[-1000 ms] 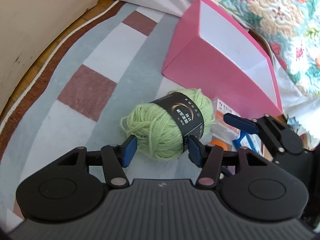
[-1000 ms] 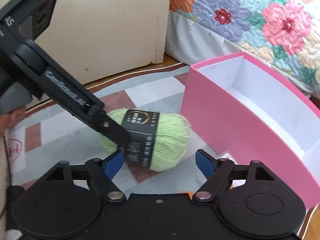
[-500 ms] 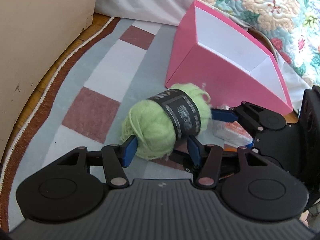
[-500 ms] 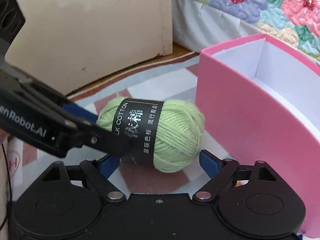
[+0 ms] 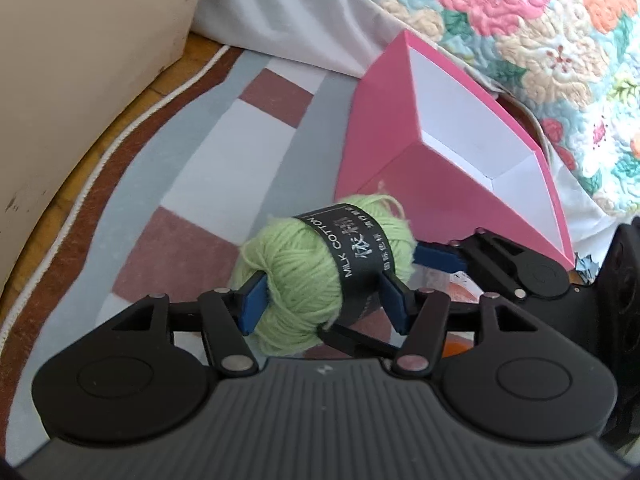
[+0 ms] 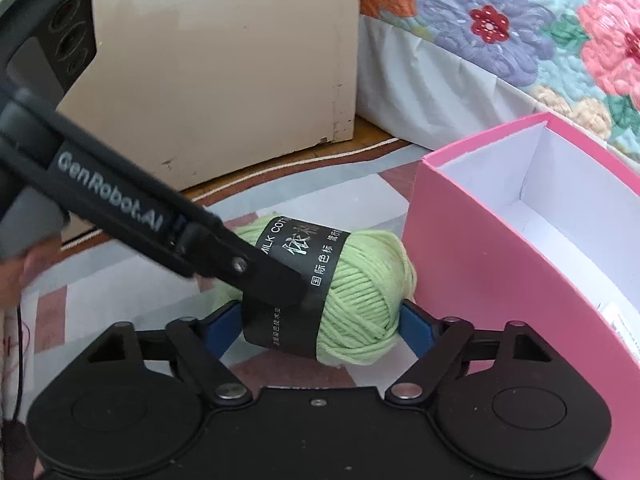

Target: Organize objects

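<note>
A light green yarn ball (image 5: pixel 320 276) with a black paper band is held above the rug. My left gripper (image 5: pixel 324 302) is shut on it, one blue pad at each side. In the right wrist view the yarn ball (image 6: pixel 352 292) also sits between the blue pads of my right gripper (image 6: pixel 320 326), which press on its ends. The left gripper's finger (image 6: pixel 256 268) crosses in front of the yarn. The open pink box (image 5: pixel 400 176) with a white inside stands just behind and right of the yarn, also in the right wrist view (image 6: pixel 500 264).
A checked grey, white and maroon rug (image 5: pixel 224 152) covers the floor. A beige cabinet (image 6: pixel 224 60) stands at the back left. A bed with a floral quilt (image 5: pixel 540 20) lies behind the box. Small packets (image 5: pixel 460 292) lie on the rug under the right gripper.
The yarn ball has been lifted off the rug and carried closer to the pink box. The right gripper's pads have closed in on the yarn.
</note>
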Action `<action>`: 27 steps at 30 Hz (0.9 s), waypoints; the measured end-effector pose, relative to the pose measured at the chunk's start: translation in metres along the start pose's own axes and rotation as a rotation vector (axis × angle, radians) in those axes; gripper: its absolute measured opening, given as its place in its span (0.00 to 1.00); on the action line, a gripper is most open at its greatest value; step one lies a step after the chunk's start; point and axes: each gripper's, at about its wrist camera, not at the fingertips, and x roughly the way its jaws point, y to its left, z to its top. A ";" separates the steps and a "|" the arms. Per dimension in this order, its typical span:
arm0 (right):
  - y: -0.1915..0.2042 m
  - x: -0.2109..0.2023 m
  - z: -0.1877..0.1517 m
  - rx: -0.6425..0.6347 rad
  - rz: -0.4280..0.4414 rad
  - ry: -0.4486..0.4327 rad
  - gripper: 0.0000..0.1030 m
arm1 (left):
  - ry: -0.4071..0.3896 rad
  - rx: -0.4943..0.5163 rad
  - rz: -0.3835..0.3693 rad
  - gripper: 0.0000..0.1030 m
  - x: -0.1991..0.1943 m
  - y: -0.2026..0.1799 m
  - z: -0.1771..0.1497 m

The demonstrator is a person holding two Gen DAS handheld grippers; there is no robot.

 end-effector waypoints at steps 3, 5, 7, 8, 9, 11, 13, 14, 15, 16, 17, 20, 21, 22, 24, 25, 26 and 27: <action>0.003 0.000 -0.003 0.003 -0.001 0.012 0.78 | 0.021 -0.017 -0.005 0.56 0.003 0.000 -0.003; 0.006 0.000 -0.005 -0.010 -0.014 0.015 0.78 | 0.032 -0.031 0.000 0.58 0.005 0.000 -0.005; 0.007 0.001 -0.006 0.004 -0.022 0.015 0.78 | 0.032 -0.032 0.012 0.58 0.005 -0.002 -0.005; 0.007 0.001 -0.006 0.018 -0.026 0.015 0.77 | 0.030 -0.028 0.017 0.57 0.004 -0.004 -0.006; 0.007 0.000 -0.006 0.033 -0.031 0.014 0.77 | 0.025 -0.029 0.015 0.56 0.003 -0.006 -0.007; 0.008 -0.003 -0.007 0.060 -0.051 0.018 0.75 | 0.010 -0.073 -0.032 0.54 -0.004 -0.004 -0.008; 0.011 -0.007 -0.008 0.084 -0.062 0.023 0.74 | 0.016 -0.082 -0.052 0.54 -0.007 -0.004 -0.007; 0.012 -0.009 -0.008 0.088 -0.067 0.024 0.74 | 0.026 -0.078 -0.054 0.54 -0.007 -0.005 -0.008; 0.014 -0.012 -0.009 0.089 -0.072 0.025 0.74 | 0.033 -0.070 -0.051 0.54 -0.007 -0.007 -0.009; 0.016 -0.015 -0.010 0.091 -0.077 0.026 0.74 | 0.039 -0.055 -0.047 0.54 -0.007 -0.011 -0.010; 0.016 -0.017 -0.009 0.099 -0.082 0.030 0.74 | 0.044 -0.038 -0.044 0.54 -0.008 -0.015 -0.012; 0.016 -0.025 -0.009 0.141 -0.079 0.045 0.74 | 0.070 -0.014 -0.050 0.54 -0.011 -0.023 -0.018; 0.016 -0.029 -0.009 0.146 -0.075 0.047 0.74 | 0.082 -0.003 -0.050 0.54 -0.014 -0.026 -0.020; 0.017 -0.034 -0.009 0.150 -0.070 0.043 0.74 | 0.090 0.015 -0.042 0.54 -0.015 -0.030 -0.022; 0.021 -0.043 -0.009 0.152 -0.068 0.042 0.74 | 0.099 0.040 -0.046 0.56 -0.018 -0.038 -0.027; 0.024 -0.047 -0.010 0.140 -0.074 0.042 0.75 | 0.106 0.046 -0.052 0.56 -0.019 -0.041 -0.029; 0.026 -0.050 -0.011 0.125 -0.083 0.043 0.76 | 0.114 0.054 -0.058 0.56 -0.019 -0.043 -0.030; 0.028 -0.052 -0.012 0.115 -0.088 0.050 0.76 | 0.123 0.056 -0.062 0.56 -0.018 -0.044 -0.032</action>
